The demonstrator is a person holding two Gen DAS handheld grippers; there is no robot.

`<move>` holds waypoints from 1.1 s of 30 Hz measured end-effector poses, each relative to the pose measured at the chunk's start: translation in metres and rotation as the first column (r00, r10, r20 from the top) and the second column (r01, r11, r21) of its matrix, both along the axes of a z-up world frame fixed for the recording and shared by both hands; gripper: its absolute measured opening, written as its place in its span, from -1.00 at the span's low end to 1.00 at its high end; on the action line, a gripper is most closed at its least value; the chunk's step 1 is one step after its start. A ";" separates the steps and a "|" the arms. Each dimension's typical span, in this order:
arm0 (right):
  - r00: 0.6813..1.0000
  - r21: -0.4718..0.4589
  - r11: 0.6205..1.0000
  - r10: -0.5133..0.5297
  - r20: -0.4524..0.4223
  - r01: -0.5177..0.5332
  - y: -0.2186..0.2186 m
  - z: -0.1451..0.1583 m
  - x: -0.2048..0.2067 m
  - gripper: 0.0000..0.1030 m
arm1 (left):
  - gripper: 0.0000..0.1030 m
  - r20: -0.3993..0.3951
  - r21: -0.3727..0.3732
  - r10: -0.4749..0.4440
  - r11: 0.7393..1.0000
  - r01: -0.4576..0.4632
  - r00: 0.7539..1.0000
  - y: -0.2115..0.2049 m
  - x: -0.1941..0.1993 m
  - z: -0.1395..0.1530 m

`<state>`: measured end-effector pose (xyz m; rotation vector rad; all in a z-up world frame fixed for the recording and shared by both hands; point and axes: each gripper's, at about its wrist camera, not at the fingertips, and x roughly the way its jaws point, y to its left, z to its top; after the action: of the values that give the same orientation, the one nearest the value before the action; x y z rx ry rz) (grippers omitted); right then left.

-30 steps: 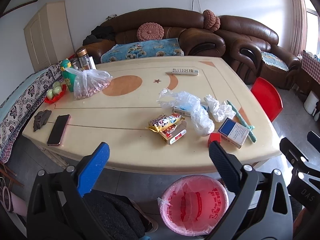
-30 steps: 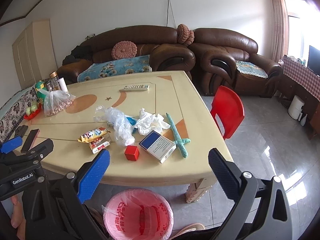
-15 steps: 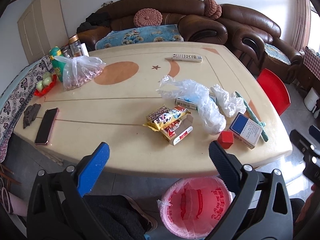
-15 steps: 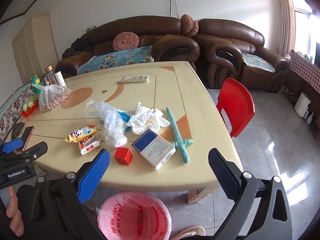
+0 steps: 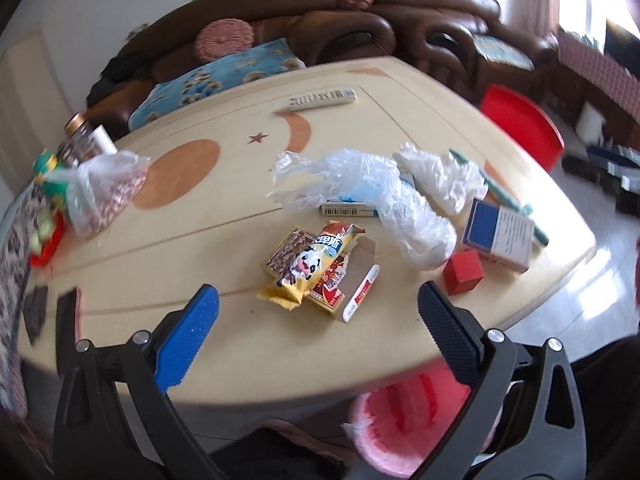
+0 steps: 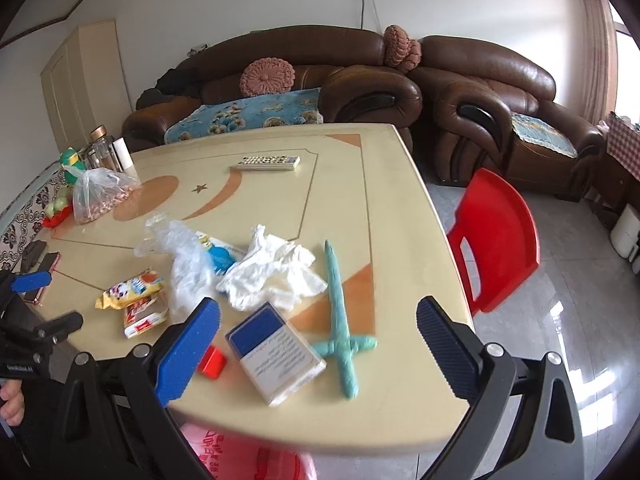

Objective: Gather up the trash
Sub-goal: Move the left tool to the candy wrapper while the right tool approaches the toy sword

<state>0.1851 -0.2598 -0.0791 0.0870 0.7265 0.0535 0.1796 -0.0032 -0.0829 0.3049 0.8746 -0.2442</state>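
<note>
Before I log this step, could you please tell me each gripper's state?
Left gripper: open, holding nothing.
Right gripper: open, holding nothing.

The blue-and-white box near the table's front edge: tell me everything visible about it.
The blue-and-white box is a flat rectangular carton, apparently cardboard, with a solid blue band at one end and a white panel of small print too blurred to read. It looks closed and lies flat, turned at an angle, near the front edge of the table. The red cube sits just left of it and the teal sword just right.
</note>
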 end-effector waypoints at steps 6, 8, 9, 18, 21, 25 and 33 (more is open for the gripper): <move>0.997 -0.026 0.999 0.031 -0.066 -0.033 -0.007 -0.008 0.042 0.87 | 0.89 -0.098 -0.001 -0.086 0.996 0.086 0.991 -0.003 0.028 -0.010; 0.993 0.011 0.999 0.037 -0.108 -0.036 -0.014 -0.014 0.052 0.87 | 0.89 -0.129 -0.024 -0.111 0.994 0.109 0.985 -0.001 0.036 -0.013; 0.991 0.028 0.999 0.036 -0.130 -0.033 -0.018 -0.017 0.058 0.87 | 0.89 -0.139 -0.028 -0.117 0.993 0.114 0.983 0.000 0.039 -0.014; 0.936 0.050 0.992 0.125 -0.330 -0.115 -0.018 -0.054 0.091 0.56 | 0.89 -0.243 -0.006 -0.167 0.985 0.171 0.955 0.004 0.063 -0.040; 0.917 0.044 0.990 0.141 -0.373 -0.134 -0.016 -0.066 0.099 0.51 | 0.89 -0.270 0.004 -0.189 0.980 0.197 0.944 -0.001 0.068 -0.048; 0.895 0.046 0.989 0.147 -0.421 -0.141 -0.019 -0.079 0.109 0.39 | 0.89 -0.291 0.020 -0.212 0.973 0.228 0.933 -0.006 0.072 -0.055; 0.870 0.010 0.986 0.151 -0.470 -0.166 -0.016 -0.096 0.120 0.23 | 0.69 -0.330 -0.008 -0.249 0.965 0.261 0.910 -0.008 0.078 -0.062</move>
<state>0.3050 -0.2759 -0.1752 0.0085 1.2217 0.1834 0.2579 -0.0114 -0.1450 0.4204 1.1717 -0.5348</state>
